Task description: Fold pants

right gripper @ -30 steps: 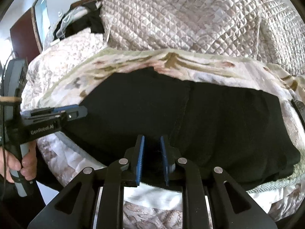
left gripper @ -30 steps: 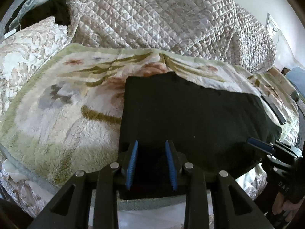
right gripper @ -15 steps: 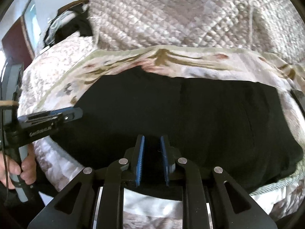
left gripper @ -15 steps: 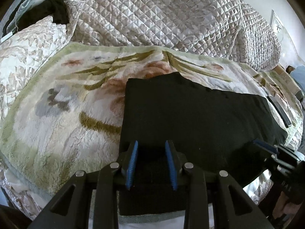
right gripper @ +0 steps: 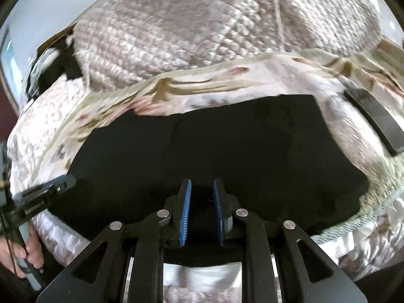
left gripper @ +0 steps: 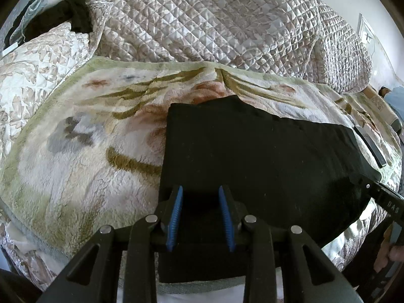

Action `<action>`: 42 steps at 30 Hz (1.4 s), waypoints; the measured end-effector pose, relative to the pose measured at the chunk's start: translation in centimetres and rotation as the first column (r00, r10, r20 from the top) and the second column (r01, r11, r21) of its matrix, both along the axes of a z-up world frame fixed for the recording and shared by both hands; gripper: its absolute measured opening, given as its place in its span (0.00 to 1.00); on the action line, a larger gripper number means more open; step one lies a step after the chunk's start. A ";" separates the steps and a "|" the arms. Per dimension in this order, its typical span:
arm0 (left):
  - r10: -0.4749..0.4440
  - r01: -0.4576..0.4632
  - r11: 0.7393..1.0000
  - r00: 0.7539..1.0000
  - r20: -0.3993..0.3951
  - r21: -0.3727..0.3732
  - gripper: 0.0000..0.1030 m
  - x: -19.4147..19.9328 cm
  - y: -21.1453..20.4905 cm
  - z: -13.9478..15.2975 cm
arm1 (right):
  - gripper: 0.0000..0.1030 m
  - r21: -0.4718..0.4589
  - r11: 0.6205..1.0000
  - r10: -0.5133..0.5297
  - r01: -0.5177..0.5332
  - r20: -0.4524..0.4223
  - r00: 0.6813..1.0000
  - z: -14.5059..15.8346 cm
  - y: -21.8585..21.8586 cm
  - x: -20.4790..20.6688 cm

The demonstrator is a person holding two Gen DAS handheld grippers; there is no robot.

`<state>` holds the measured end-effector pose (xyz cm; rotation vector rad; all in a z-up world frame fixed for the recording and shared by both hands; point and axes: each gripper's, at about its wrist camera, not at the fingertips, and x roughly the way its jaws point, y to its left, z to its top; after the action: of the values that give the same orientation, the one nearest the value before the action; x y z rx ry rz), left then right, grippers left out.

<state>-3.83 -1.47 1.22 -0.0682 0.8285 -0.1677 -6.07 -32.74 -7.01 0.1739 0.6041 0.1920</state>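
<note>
The black fabric pants (right gripper: 214, 146) now lie flatter; the right gripper (right gripper: 201, 189) has shifted sideways, toward their right end.

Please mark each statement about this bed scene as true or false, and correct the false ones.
1. The pants are black. True.
2. The pants lie on a bare wooden floor. False: they lie on a flowered blanket on a bed.
3. A quilted cover is heaped behind the blanket. True.
4. The left tool is over the blanket only, away from the pants. False: black cloth is between its fingers, which are opening.
5. A flat dark strip lies beside the pants. True.
</note>
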 end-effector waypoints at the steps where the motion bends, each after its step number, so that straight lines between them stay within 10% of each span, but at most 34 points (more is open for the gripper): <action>1: -0.003 0.003 1.000 1.000 0.001 -0.001 0.34 -0.1 0.0 0.0 | 0.18 0.007 1.000 -0.005 0.005 0.004 1.000 0.1 -0.3 -0.1; 5: -0.009 0.009 1.000 1.000 0.008 0.009 0.36 -0.4 -0.1 0.1 | 0.57 0.010 0.996 -0.089 0.088 0.032 0.996 0.8 -2.2 -0.6; 12: -0.013 0.013 1.000 1.000 0.006 -0.007 0.37 0.0 -0.2 1.2 | 0.58 0.132 0.946 -0.308 0.296 0.081 0.948 2.3 -7.8 -2.2; 20: -0.037 0.037 0.999 0.999 -0.003 -0.006 0.37 0.7 -1.0 0.9 | 0.58 0.261 0.878 -0.394 0.401 -0.079 0.916 -0.1 -11.2 -2.4; 24: -0.041 0.041 0.999 0.999 -0.017 -0.006 0.37 0.5 -1.0 0.3 | 0.58 0.326 0.844 -0.381 0.426 -0.196 0.904 -2.0 -11.3 -2.4; 42: -0.037 0.037 0.999 0.999 -0.012 -0.020 0.37 0.6 -0.8 0.3 | 0.56 0.442 0.823 -0.323 0.356 -0.151 0.934 -1.4 -11.3 0.1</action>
<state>-3.22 -2.29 1.51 -0.0721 0.8413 -0.2105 -6.01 -44.06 -8.36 0.7538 0.5779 -0.0218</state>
